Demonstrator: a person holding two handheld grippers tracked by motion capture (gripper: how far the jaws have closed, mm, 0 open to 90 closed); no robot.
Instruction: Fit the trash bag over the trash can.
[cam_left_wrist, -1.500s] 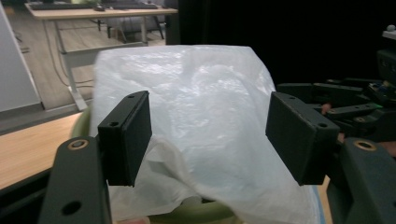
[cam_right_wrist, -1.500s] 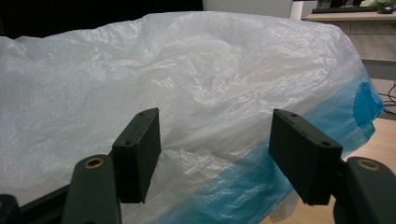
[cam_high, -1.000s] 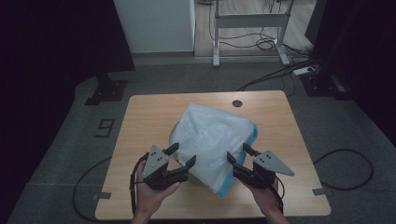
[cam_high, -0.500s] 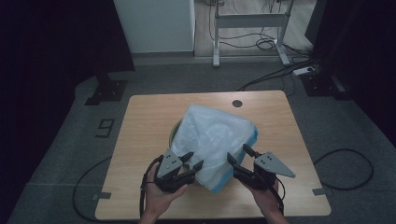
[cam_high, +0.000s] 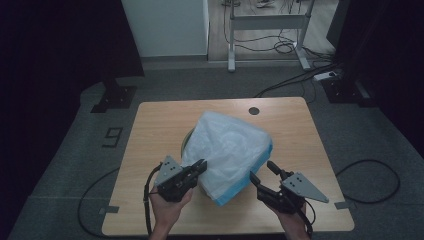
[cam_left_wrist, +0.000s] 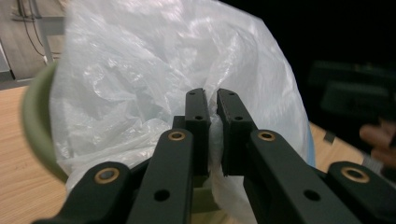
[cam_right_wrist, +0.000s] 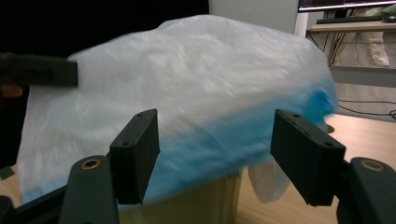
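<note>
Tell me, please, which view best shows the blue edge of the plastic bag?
The right gripper view: the bag's blue edge runs across it, close up, though blurred. The high view shows it as a thin strip along the near side. The left gripper view gives a sliver.

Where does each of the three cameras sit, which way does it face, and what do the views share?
High view: above the person's side, looking forward and down on the table; both hands, the left gripper and the right gripper show.
Left gripper view: rides the left gripper, facing the plastic bag; its jaws have just closed on a fold of it.
Right gripper view: rides the right gripper, facing the bag's blue edge between open jaws.
Shared: all three show the plastic bag over the green bin.
</note>
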